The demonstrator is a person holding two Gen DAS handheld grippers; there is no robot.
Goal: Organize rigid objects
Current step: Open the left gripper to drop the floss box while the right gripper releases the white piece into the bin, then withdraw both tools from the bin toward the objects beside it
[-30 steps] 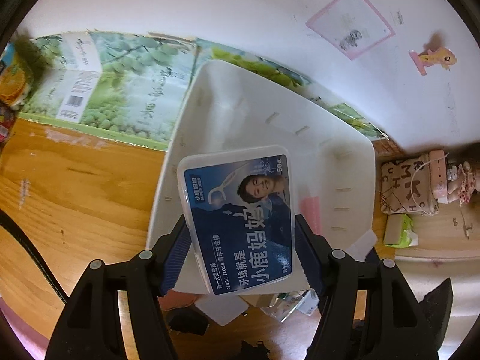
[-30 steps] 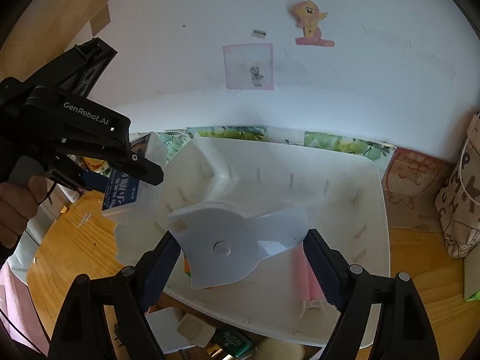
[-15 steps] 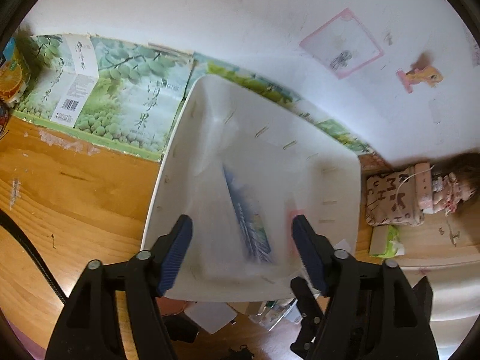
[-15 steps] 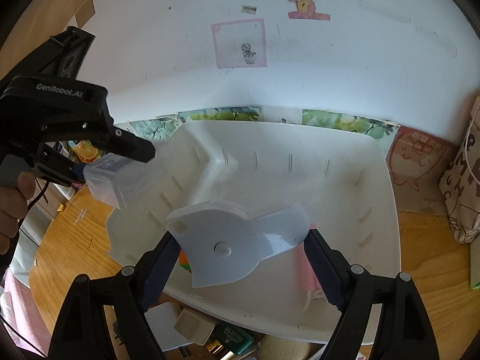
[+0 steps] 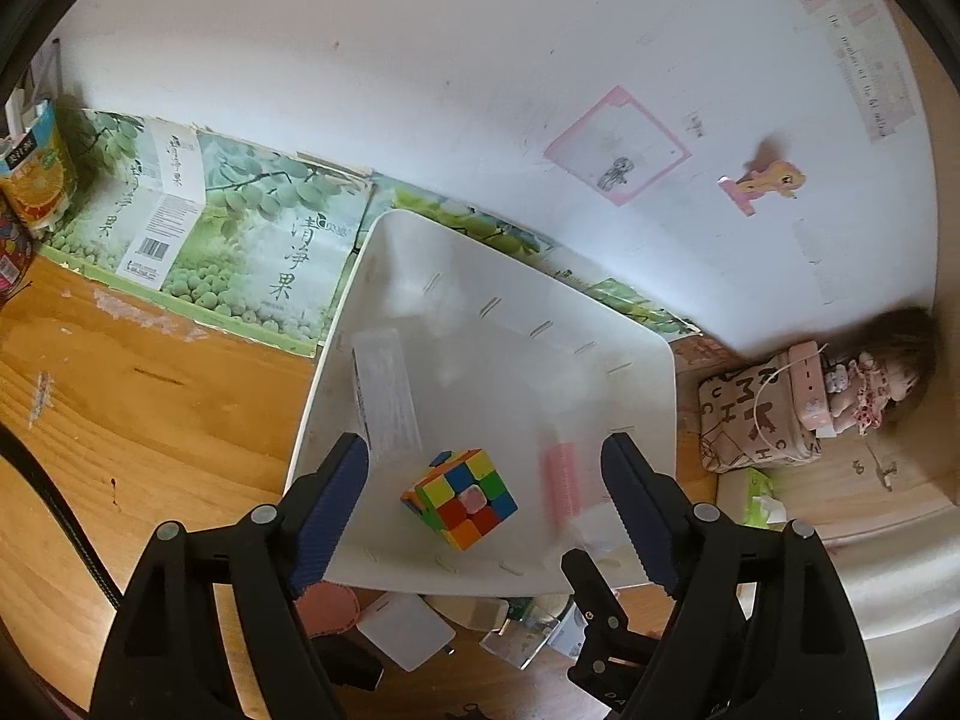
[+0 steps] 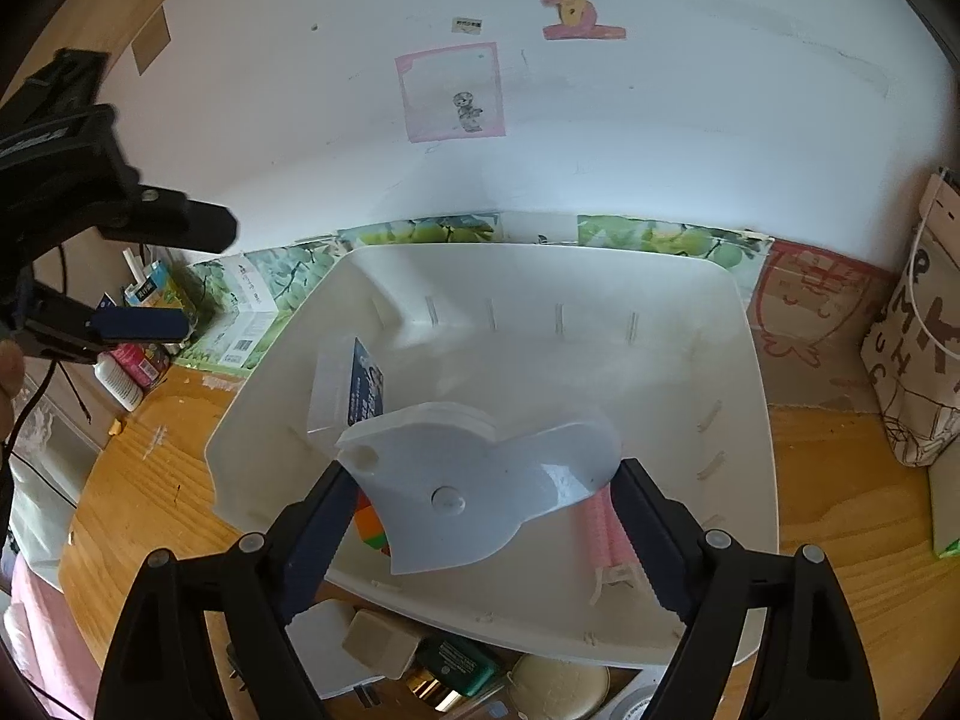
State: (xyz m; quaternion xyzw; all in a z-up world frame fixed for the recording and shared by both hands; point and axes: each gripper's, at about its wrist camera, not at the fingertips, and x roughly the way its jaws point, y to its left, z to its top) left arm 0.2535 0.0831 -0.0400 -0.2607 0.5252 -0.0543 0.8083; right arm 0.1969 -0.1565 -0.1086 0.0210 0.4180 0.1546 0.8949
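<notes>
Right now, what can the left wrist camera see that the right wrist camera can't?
Only the left view shows the whole puzzle cube, the doll and the open left gripper with nothing between its fingers. Only the right view shows the white plastic piece gripped by the right gripper. Both show the white bin, floss box and pink comb.

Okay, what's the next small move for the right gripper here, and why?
Probably open the right gripper and let the white plastic piece drop into the white bin. It already hangs over the bin's floor, above the puzzle cube, and the left gripper, jaws just opened, stands empty with the dental floss box already inside.
</notes>
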